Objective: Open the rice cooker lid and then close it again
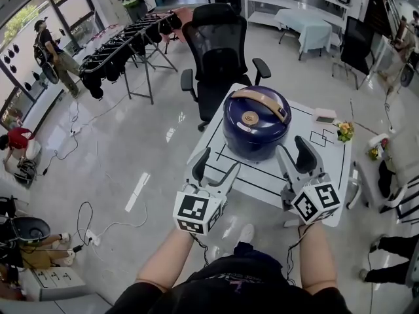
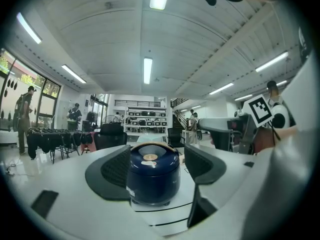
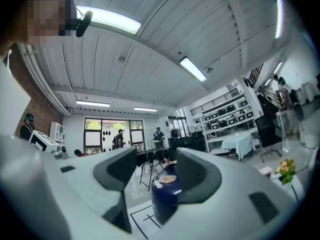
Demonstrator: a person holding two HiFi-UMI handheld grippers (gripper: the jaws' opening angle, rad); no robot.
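Note:
A dark blue rice cooker [image 1: 256, 124] with a tan handle and a brass knob on its shut lid stands on a white table [image 1: 327, 167]. My left gripper [image 1: 214, 167] hovers open at the table's near left edge, short of the cooker. The right gripper [image 1: 295, 157] is open too, near the cooker's front right side, not touching it. In the left gripper view the cooker [image 2: 153, 178] shows ahead between the open jaws of the left gripper [image 2: 156, 165]. In the right gripper view the cooker [image 3: 165, 194] sits beyond the right gripper [image 3: 156, 169].
A black office chair [image 1: 218, 56] stands behind the table. A small flower pot [image 1: 344, 131] and a pale box [image 1: 324, 115] rest at the table's far right. Racks of dark gear [image 1: 124, 44] stand to the left, cables lie on the floor, and people stand around the room.

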